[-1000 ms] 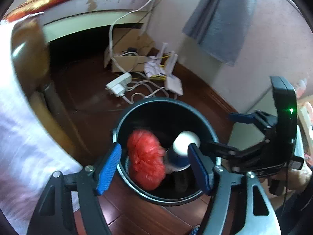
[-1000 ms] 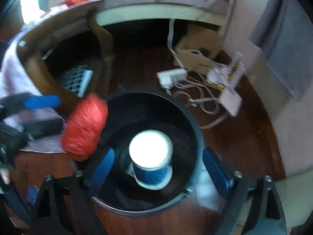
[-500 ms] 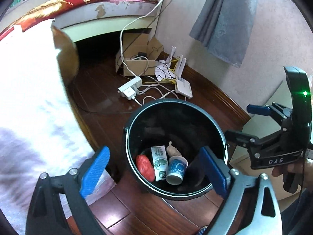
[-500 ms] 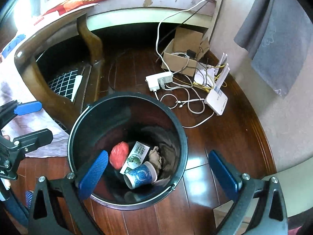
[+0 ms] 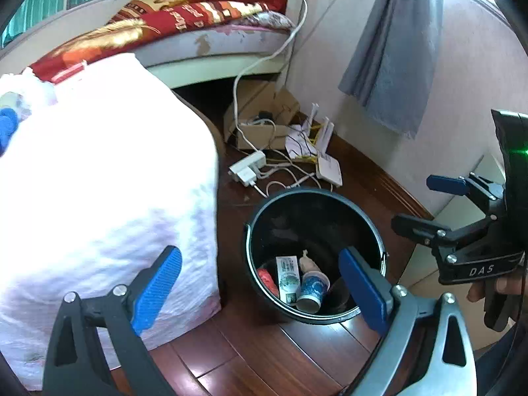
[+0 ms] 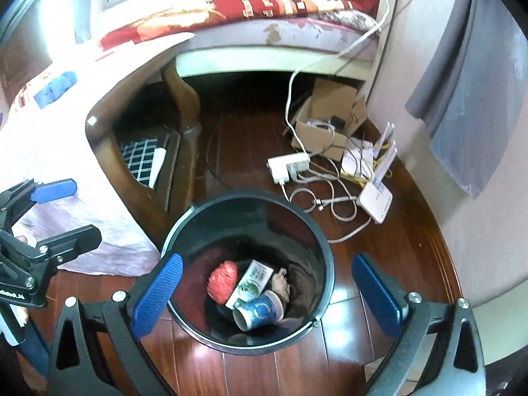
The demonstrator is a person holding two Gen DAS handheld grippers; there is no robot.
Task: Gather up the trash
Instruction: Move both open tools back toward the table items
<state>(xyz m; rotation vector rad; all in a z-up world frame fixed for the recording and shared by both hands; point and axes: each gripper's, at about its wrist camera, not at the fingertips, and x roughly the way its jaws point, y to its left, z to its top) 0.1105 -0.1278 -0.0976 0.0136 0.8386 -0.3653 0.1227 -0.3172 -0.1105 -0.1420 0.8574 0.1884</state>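
Note:
A black bin (image 5: 313, 194) stands on the wooden floor. At its bottom lie a red crumpled ball (image 5: 267, 279), a small printed carton (image 5: 288, 275), a blue paper cup (image 5: 312, 290) on its side and a brown paper wad (image 5: 308, 264). My left gripper (image 5: 259, 254) hangs above the bin's near left rim, open, with nothing between its blue pads. My right gripper (image 6: 266, 260) is open over the bin (image 6: 247, 194), and its pads are also empty. Each gripper shows in the other's view: the right gripper (image 5: 412, 202) and the left gripper (image 6: 84, 211).
A table under a white cloth (image 5: 99, 198) stands just left of the bin, with its wooden leg (image 6: 184, 105) visible. Behind the bin lie a power strip (image 5: 247, 168), a router (image 5: 328, 168), cables and a cardboard box (image 5: 260, 125). A bed runs along the back and a grey cloth (image 5: 389, 66) hangs on the wall.
The red ball between the left fingers and the cup between the right fingers have dropped into the bin. Both grippers have risen and pulled back, and the left jaws have widened.

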